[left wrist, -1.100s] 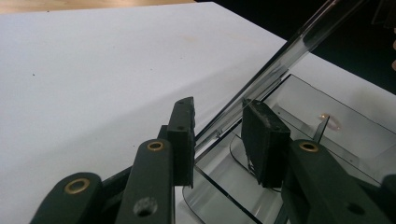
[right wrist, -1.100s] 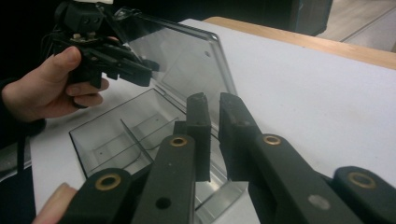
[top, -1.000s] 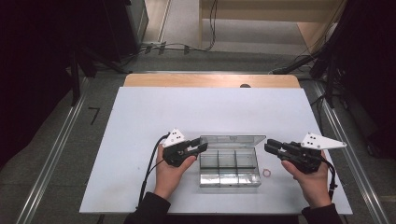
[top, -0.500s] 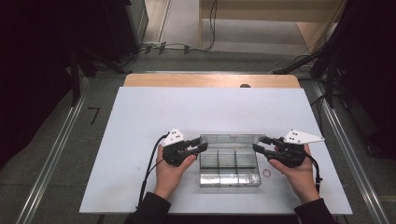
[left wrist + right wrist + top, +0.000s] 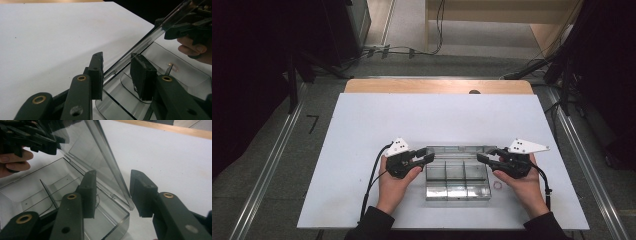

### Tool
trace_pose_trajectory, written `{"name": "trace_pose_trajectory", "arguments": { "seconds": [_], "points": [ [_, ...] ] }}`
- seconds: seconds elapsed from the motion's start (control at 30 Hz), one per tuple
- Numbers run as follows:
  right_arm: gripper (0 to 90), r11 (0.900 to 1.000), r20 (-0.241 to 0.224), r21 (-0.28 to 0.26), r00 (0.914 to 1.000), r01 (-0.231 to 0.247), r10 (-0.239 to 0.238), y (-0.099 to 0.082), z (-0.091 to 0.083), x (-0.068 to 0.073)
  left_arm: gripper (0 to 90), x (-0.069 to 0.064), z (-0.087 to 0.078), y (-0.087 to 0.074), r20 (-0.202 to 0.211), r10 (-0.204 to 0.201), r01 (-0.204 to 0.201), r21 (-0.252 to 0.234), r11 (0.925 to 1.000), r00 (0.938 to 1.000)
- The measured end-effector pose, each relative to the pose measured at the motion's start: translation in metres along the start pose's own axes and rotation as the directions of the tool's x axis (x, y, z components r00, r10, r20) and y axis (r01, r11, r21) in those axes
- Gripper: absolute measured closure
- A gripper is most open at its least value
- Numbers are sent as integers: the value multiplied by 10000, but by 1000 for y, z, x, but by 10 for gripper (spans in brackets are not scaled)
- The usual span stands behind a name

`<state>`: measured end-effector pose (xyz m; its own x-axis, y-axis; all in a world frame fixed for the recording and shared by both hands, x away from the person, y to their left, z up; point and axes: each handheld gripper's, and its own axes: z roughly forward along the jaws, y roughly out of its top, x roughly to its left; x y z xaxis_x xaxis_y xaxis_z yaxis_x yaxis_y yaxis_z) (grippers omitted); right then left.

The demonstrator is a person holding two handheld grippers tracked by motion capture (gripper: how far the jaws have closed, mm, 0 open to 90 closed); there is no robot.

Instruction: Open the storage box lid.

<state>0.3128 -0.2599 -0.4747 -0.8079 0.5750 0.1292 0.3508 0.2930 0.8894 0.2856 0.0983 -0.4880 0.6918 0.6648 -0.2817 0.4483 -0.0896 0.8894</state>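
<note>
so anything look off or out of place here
One small thing: a thin ring-shaped band lies loose on the white table, just outside the right wall of the clear compartment box rather than in a compartment. The box's lid stands half raised. Nothing looks spilled or damaged.

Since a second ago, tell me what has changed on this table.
The right gripper has come in from the right edge to the clear box's right end, its jaws lately opening then closing, now astride the raised lid, not pressing. The left gripper stayed at the lid's left end. Box and the small ring haven't moved.
</note>
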Motion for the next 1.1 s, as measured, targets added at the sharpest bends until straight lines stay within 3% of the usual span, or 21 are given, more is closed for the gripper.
{"name": "trace_pose_trajectory", "arguments": {
  "seconds": [0.13, 0.63, 0.93, 1.1],
  "points": [
    [585, 9998, 8, -94, 9999, -171, 171, 0, 0, -1, 619, 0, 0, -1, 10, -54, 54, -41, 10000, 10000],
    [608, 9998, 320, -178, 9995, -74, 80, -1, 0, 4, 636, 1, -2, -2, 52, -177, 178, -178, 9997, 9998],
    [642, 9991, 295, -196, 9989, -368, 374, -2, 0, 5, 676, 1, -3, -2, 95, -279, 280, -179, 9994, 9996],
    [687, 9979, 307, -182, 9976, -614, 619, -3, 0, 4, 743, 2, -3, -3, 8, -312, 312, -96, 9995, 9995]
  ]
}}
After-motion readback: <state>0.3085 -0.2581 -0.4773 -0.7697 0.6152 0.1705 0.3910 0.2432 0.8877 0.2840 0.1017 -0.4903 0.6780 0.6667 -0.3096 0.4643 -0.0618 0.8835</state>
